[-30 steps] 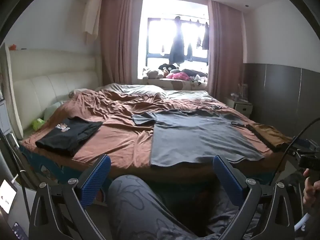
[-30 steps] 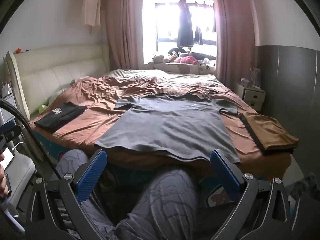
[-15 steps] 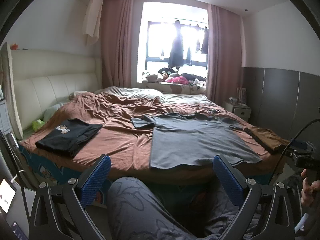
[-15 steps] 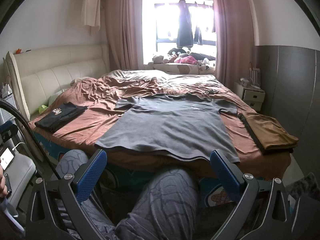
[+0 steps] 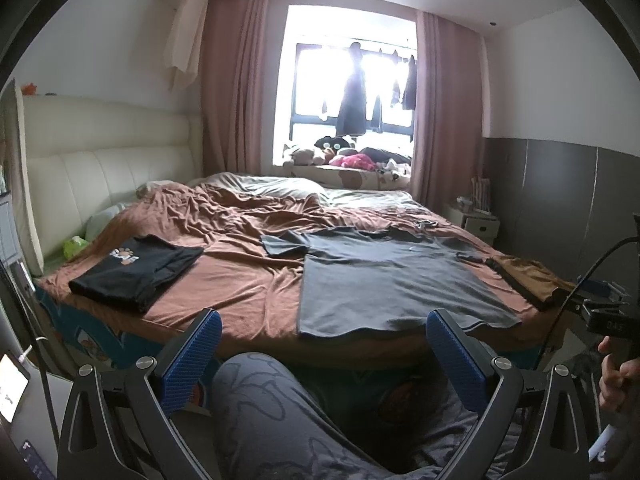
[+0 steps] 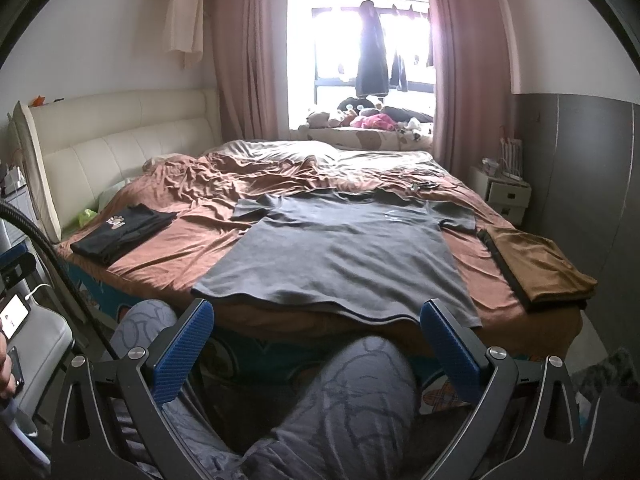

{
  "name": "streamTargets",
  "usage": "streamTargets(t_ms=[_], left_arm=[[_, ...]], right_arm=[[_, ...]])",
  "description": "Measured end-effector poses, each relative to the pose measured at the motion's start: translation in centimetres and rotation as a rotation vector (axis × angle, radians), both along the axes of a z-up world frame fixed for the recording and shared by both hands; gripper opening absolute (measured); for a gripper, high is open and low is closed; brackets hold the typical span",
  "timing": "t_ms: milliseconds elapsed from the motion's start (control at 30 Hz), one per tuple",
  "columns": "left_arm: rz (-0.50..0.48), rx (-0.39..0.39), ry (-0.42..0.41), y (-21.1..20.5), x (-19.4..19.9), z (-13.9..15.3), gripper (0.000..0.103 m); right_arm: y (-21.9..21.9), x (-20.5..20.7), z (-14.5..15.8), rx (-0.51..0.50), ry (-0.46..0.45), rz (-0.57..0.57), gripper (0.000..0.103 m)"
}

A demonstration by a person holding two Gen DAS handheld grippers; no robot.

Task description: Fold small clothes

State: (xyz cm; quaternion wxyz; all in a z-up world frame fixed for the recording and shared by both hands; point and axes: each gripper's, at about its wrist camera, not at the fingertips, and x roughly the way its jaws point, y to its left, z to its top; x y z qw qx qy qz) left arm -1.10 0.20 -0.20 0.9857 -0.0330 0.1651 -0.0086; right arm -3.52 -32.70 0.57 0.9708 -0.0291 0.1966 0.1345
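Note:
A grey T-shirt (image 5: 384,280) (image 6: 344,256) lies spread flat on the brown bedsheet (image 5: 240,280), hem toward the near edge of the bed. My left gripper (image 5: 324,344) stands open in front of the bed, short of the hem, above a knee in patterned grey trousers (image 5: 272,408). My right gripper (image 6: 316,336) is open too, nothing between its blue pads (image 6: 448,344), just short of the hem. A folded black shirt with a paw print (image 5: 136,272) (image 6: 124,232) lies at the left. A folded brown garment (image 5: 528,280) (image 6: 540,268) lies at the right.
A cream headboard (image 5: 100,176) stands at the left. Soft toys (image 6: 368,116) fill the window sill behind the bed, and a white nightstand (image 6: 504,196) sits at the far right. A lit phone (image 6: 14,314) lies on a stool at my left. A hand (image 5: 616,376) holds the other gripper's handle.
Both views have tilted slightly upward, so the bed and T-shirt sit a little lower in frame. Both grippers stay open and the clothes have not moved.

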Motion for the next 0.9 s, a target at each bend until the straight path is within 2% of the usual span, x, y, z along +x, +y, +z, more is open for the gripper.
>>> streamTargets(t_ms=[900], left_arm=[[0.021, -0.040, -0.031, 2.2, -0.4, 0.3, 0.103]], right_arm=[[0.0, 0.8, 0.5, 0.009, 0.014, -0.005, 0.103]])
